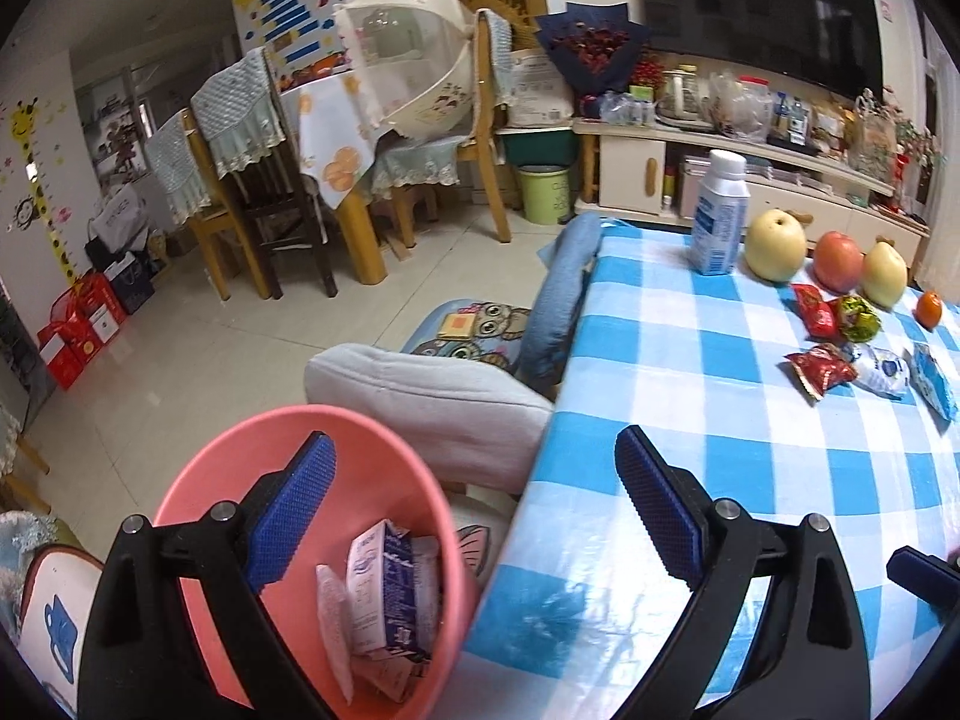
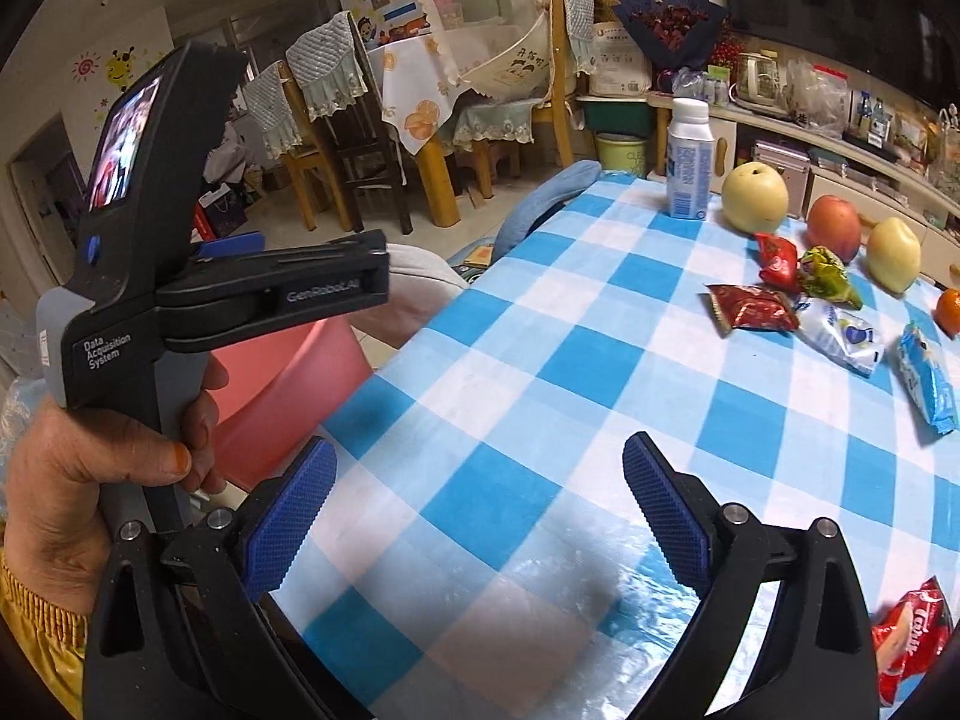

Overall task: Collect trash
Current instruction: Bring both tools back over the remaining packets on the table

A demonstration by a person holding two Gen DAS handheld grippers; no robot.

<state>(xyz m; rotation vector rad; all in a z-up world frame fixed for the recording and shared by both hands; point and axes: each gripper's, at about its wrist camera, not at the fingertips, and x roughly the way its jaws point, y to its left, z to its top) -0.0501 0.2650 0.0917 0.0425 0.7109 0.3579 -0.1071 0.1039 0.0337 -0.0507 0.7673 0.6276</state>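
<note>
1. Pink bin, beside the table's left edge: it is already holding a blue-and-white carton and some paper scraps, so part of the collecting appears done.
2. Left gripper: it is hovering over the bin's rim and the table corner, jaws spread wide and carrying nothing.
3. Right gripper: it is hanging above the checked tablecloth, jaws likewise released and empty.
4. Wrappers awaiting pickup, far right of the table: two red packets, a green one, a white pouch, a blue packet; another red wrapper is lying nearest the right gripper.
5. Bottle and fruit: standing behind; probably not trash.
</note>
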